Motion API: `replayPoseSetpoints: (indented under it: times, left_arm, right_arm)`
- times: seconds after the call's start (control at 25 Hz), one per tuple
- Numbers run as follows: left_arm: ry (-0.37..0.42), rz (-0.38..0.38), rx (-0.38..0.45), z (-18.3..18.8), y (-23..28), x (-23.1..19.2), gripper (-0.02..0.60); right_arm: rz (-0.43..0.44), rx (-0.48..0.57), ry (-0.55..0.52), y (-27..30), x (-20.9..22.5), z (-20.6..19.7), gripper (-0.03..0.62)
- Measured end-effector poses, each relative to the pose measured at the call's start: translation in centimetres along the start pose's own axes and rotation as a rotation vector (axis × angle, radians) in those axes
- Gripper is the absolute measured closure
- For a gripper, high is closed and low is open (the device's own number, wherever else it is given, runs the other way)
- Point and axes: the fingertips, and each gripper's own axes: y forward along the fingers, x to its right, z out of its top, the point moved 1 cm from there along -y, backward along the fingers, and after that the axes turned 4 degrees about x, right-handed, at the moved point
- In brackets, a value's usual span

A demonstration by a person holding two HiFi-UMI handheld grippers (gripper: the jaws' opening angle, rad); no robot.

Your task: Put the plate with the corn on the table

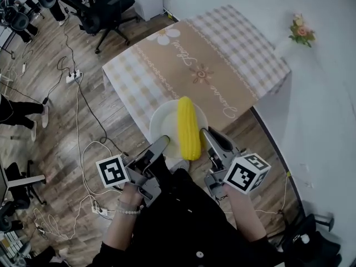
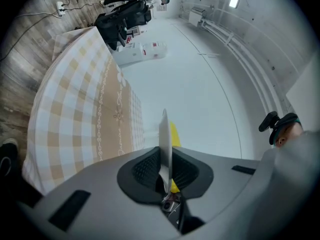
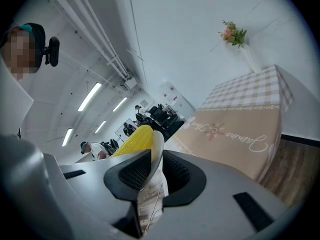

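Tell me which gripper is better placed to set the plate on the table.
Neither alone: the left gripper and right gripper each clamp an opposite rim of the plate, so both should probably lower it together.

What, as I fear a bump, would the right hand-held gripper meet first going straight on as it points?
Probably the corn, just past the plate rim that the right hand-held gripper clamps.

A wood-plank floor (image 1: pixel 50 138) ran along the left, strewn with loose white and black cables (image 1: pixel 78 121) that led to a white power strip (image 1: pixel 73 77). Black office chairs (image 1: pixel 103 7) stood at the far end. A dark-trousered leg with a pale shoe (image 1: pixel 43 115) reached in from the left edge. A small bunch of pink flowers (image 1: pixel 301 31) stood against the white wall (image 1: pixel 328 104). Long ceiling lights (image 3: pixel 90 96) glowed overhead.
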Motion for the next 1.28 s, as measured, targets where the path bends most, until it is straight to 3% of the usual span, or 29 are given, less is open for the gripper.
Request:
replayPoseSetpoints:
  times: [0.4, 0.68, 1.28]
  left_arm:
    - [0.038, 0.036, -0.095, 1.5, 1.2, -2.6, 0.548]
    - [0.039, 0.050, -0.116, 2.2, 1.8, -4.5, 0.548]
    - [0.088, 0.181, -0.235, 2.3, 3.6, -10.9, 0.548]
  right_arm:
    - [-0.092, 0.006, 0.019, 1.3, 1.7, -1.1, 0.497]
    - [-0.128, 0.009, 0.062, 2.5, 3.2, -2.2, 0.502]
    - [-0.220, -0.038, 0.096, 4.4, 7.4, -4.3, 0.513]
